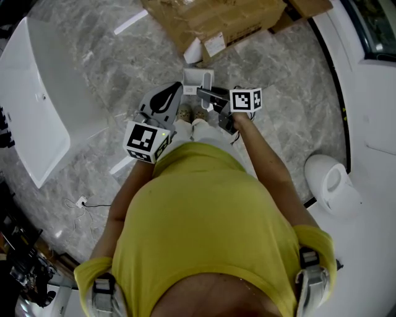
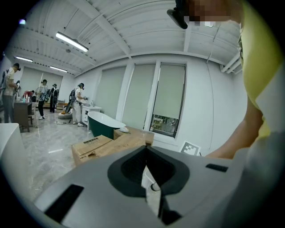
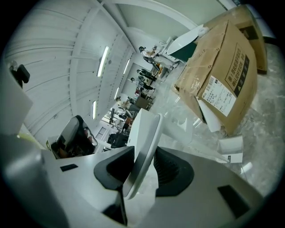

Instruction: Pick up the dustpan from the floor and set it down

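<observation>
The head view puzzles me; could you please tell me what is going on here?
A person in a yellow shirt stands on a marble floor with tongs in each hand. The right tongs grip the white dustpan, held out beyond the feet near a cardboard box. The left tongs pinch a thin white piece; what it is I cannot tell.

A bathroom-fittings showroom or staging hall is suggested — a white bathtub [image 1: 37, 117], a toilet [image 1: 331, 186] and a green tub [image 2: 104, 124] are set out on a grey marble floor [image 1: 278, 74], cardboard boxes [image 1: 210, 21] are laid nearby, and several people [image 2: 80, 104] are seen at work under strip lights [image 2: 71, 41].
</observation>
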Tool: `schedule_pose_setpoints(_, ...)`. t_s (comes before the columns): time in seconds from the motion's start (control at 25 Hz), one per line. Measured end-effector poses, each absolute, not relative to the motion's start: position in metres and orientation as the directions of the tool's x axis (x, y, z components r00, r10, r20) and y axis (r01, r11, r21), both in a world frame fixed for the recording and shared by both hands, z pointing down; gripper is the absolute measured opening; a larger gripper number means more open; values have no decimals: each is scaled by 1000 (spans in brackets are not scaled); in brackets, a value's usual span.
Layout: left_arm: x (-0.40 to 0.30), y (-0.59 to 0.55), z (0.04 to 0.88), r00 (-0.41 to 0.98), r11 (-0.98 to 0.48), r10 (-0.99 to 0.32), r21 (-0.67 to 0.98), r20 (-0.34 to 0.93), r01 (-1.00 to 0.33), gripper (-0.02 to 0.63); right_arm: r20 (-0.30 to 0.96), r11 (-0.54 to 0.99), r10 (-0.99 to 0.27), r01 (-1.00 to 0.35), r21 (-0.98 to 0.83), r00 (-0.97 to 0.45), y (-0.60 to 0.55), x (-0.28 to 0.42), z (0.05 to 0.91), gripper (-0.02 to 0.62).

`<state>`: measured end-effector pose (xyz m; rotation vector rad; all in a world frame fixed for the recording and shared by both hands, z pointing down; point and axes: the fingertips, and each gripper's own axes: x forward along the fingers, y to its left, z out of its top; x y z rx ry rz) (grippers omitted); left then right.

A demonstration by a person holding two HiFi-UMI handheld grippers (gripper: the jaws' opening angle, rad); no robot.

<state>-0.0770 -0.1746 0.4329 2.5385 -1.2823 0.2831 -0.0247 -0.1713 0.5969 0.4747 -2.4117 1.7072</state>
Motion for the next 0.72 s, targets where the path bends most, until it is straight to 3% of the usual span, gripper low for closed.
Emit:
schedule_pose_setpoints(0.32,-78,-177,436,597,-574,-745,170,297,-801,2,404,317,-190,-445,-838,-895,-164,-22,615,158)
schedule_pose_setpoints(0.52,-71,-179,430,619,-596,-737,170,272,-785,2,515,257,-199,-552,-794,-834,-158,-10,617,304)
schedule_pose_setpoints(0.72,-56,-183,422,650,-630,-721,163,241,-759,2,606,254,-281,-667,-701,-744,-156,19,604,316)
